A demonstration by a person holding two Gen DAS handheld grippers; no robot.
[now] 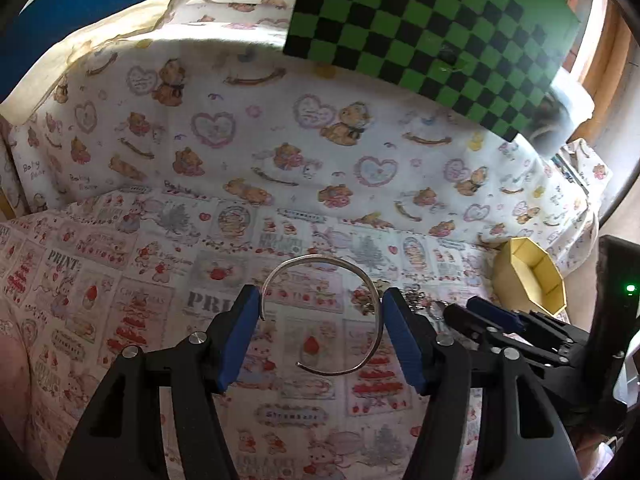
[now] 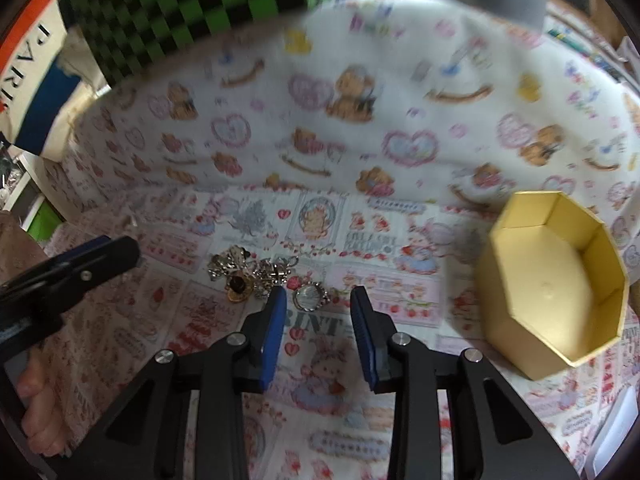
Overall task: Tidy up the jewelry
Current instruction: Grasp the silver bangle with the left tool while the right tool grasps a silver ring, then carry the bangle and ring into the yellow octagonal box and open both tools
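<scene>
My left gripper [image 1: 322, 300] is shut on a thin silver open bangle [image 1: 316, 257]. Its blue pads press the bangle's two sides and hold it above the printed cloth. A small pile of jewelry [image 2: 248, 272] lies on the cloth, with a gold ring with a dark stone and silver pieces in it. My right gripper [image 2: 320, 304] hangs over the pile's right end, open with a narrow gap. A silver ring with a round face [image 2: 309, 296] lies on the cloth just past its fingertips, untouched. The open yellow octagonal box [image 2: 552, 280] stands to the right, and I see nothing inside it.
A green-and-black checkered board [image 1: 432, 20] leans at the back over the bear-print cloth. A white roll [image 1: 560, 120] sits beside it. The left gripper's finger [image 2: 80, 268] reaches in from the left in the right wrist view, with a person's fingers [image 2: 36, 400] below it.
</scene>
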